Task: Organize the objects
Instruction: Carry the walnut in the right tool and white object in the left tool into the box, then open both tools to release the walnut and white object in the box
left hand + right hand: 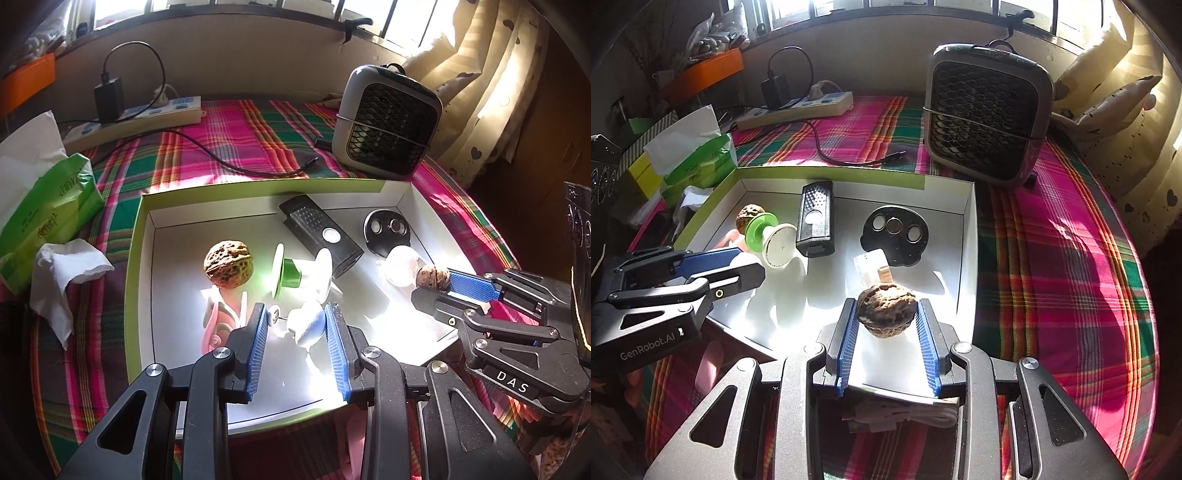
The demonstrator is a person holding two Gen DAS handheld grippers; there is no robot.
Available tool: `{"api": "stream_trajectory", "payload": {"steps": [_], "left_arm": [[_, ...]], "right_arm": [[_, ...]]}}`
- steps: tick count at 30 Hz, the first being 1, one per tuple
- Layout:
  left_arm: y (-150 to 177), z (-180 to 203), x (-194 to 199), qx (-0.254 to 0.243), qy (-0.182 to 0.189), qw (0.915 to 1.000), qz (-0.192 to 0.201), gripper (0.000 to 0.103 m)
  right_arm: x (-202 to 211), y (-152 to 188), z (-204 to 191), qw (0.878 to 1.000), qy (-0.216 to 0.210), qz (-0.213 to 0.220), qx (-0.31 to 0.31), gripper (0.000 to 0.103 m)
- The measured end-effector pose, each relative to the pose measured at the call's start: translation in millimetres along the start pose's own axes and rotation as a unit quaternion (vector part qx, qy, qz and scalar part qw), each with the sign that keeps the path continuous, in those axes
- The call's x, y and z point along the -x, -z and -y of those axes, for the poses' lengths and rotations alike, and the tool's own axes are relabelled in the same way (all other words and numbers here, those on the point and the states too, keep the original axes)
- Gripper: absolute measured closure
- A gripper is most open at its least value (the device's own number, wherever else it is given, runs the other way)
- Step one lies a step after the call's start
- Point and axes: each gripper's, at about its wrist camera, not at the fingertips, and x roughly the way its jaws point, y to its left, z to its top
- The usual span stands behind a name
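Note:
A shallow white box with a green rim (135, 236) (827, 171) lies on the plaid cloth. Inside are a walnut (229, 267) (750, 216), a green and white spool (295, 273) (772, 236), a black rectangular device (321, 232) (815, 221), a black plate with holes (386, 229) (895, 234), a clear plastic piece (400, 266) (871, 269) and a pink item (221, 317). Low over the box's near part, my left gripper (295, 308) (751, 264) is shut on a small white object (308, 326). My right gripper (886, 304) (434, 284) is shut on a second walnut (886, 312) (432, 277) over the box's right side.
A grey fan unit (384, 122) (986, 114) stands behind the box. A power strip (147, 114) with a black charger and a loose cable lies at the back left. A green tissue pack (48, 206) and a crumpled tissue (62, 273) sit left of the box. Curtains hang at right.

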Motion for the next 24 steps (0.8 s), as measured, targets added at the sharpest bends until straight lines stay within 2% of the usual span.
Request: {"api": "stream_trajectory", "payload": {"steps": [24], "left_arm": [[-0.7,1.5,-1.9,-0.009,-0.012,0.9999,-0.004,0.073]], "right_arm": [[-3.5,-2.5,-3.4,1.000,0.012,-0.005,0.009,0.070]]}}
